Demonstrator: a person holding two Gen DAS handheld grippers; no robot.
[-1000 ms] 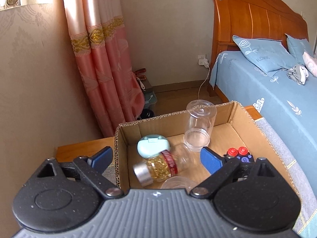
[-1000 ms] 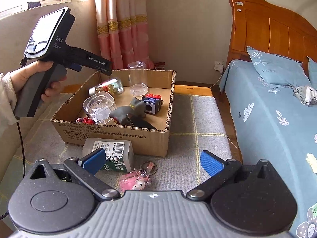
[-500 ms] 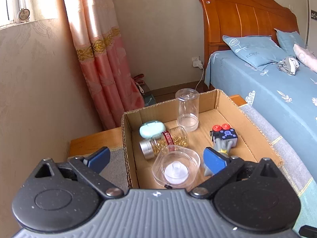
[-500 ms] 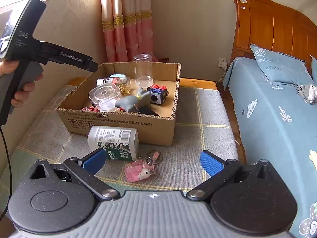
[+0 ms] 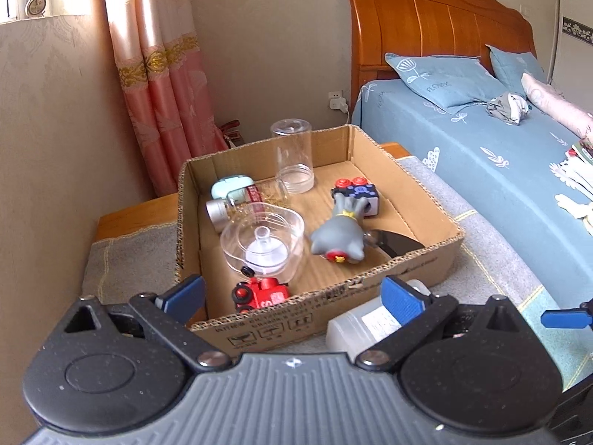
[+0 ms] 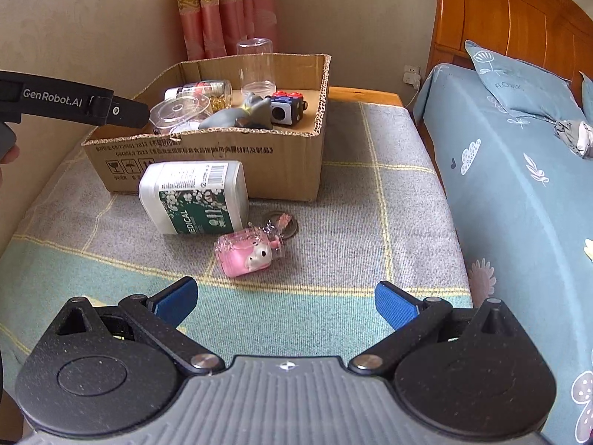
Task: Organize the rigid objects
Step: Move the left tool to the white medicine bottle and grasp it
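My left gripper (image 5: 292, 291) hangs wide open and empty over the box (image 5: 370, 289). On the surface (image 6: 370, 193) lie a white bottle (image 6: 194, 196) and pink keychain (image 6: 246, 254). My right gripper (image 6: 285, 302), open and empty, should straddle the keychain squarely. The bottle's cap is hidden.

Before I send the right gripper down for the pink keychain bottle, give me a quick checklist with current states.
1. Right gripper open and empty: ok.
2. Pink keychain bottle outside the cardboard box, lying on the blanket, in front of the jaws: ok.
3. Bottle clear of the white medical bottle: cannot tell, they lie very close.
4. Left gripper open, empty: ok.
5. Left gripper out of the right one's path: ok, it sits off to the side near the box.
6. Free floor space in the box: ok, bare cardboard near the toy cube.
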